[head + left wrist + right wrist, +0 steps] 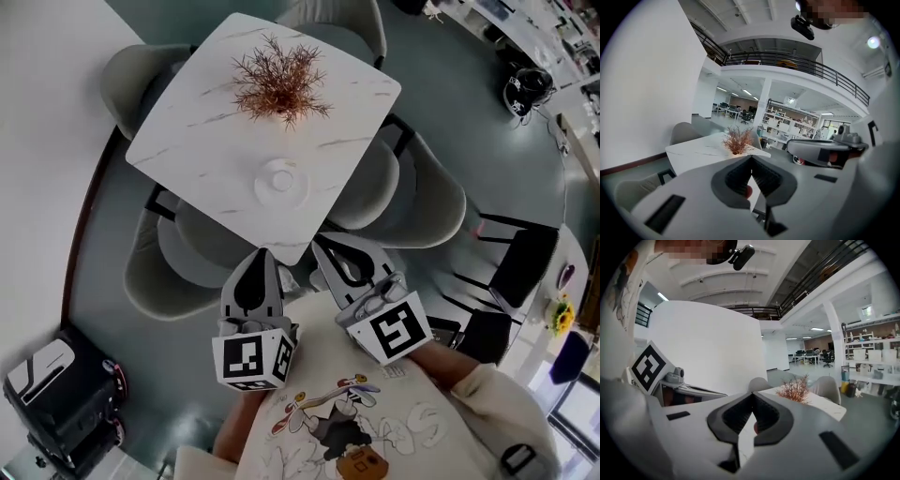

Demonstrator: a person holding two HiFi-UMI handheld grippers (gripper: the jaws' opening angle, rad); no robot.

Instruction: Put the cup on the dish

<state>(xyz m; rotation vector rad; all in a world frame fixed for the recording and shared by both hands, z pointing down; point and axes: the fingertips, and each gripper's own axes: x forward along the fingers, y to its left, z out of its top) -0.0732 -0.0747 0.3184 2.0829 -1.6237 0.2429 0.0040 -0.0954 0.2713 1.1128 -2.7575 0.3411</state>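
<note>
Showing cup (279,175) on dish (262,194): head view

Cup (279,175) barely separable from dish (301,191), white on white; chairs (187,258) partly hidden under table (202,122).

Head camera overhead, gripper cameras level, sharing table (187,122)

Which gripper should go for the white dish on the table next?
Left, marginally: the left gripper points almost straight at the dish, while the right gripper angles in from the side. Both are shut and empty.
</note>
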